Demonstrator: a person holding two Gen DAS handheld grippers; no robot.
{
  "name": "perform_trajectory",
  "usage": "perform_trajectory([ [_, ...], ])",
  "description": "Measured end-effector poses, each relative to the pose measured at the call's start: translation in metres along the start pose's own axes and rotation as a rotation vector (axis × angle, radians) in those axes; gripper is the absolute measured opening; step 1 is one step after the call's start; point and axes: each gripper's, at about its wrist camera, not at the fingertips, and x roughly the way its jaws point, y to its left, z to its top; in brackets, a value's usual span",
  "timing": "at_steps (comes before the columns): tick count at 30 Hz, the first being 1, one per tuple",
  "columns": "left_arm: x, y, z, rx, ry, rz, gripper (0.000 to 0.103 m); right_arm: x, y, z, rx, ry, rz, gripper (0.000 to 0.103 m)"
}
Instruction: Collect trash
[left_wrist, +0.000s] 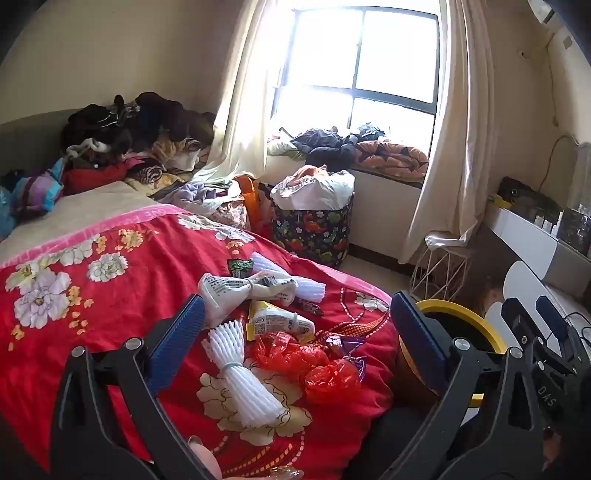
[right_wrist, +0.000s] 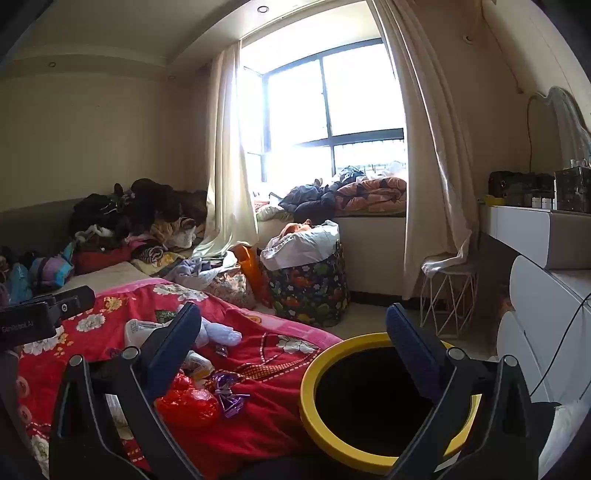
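Trash lies scattered on the red floral blanket (left_wrist: 110, 295) of the bed in the left wrist view: a tied bundle of white foam netting (left_wrist: 236, 373), a crumpled red plastic bag (left_wrist: 314, 365), a yellow-and-white wrapper (left_wrist: 280, 323), a knotted white printed bag (left_wrist: 240, 290) and a purple foil wrapper (left_wrist: 343, 343). The left claw (left_wrist: 295, 328) hangs over this heap with its blue pads spread wide and nothing between them. Just off the bed's right edge stands a yellow-rimmed bin (left_wrist: 461, 314), partly hidden behind the right pad.

Seen from the right wrist, the right claw (right_wrist: 293, 338) is likewise spread wide and empty, above the gap between bed and bin. The yellow-rimmed bin (right_wrist: 314, 406) shows its dark open mouth, touching the blanket's (right_wrist: 258, 424) edge. The red plastic bag (right_wrist: 188, 404) and purple foil wrapper (right_wrist: 229, 391) lie near the bin on the blanket. A flowered laundry basket (right_wrist: 310, 288) stands by the window (right_wrist: 332, 110).
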Motion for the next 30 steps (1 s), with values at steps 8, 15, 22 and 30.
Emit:
perform_trajectory([
  [8, 0.0004, 0.0008, 0.0005, -0.012, 0.002, -0.002, 0.092, -0.0002, 0.0004, -0.0005, 0.001, 0.001, 0.001, 0.097],
  [15, -0.0044, 0.0026, 0.0007, -0.021, 0.001, -0.009, 0.092, 0.0015, 0.0007, 0.0013, -0.006, 0.008, 0.0, 0.097],
  [22, -0.0035, 0.0042, 0.0013, -0.023, 0.003, -0.011, 0.092, 0.0017, 0.0015, -0.0014, -0.01, 0.013, -0.005, 0.097],
  [30, -0.0029, 0.0027, -0.0004, -0.023, 0.002, -0.01, 0.092, 0.0024, 0.0021, -0.0035, -0.009, 0.016, -0.01, 0.097],
])
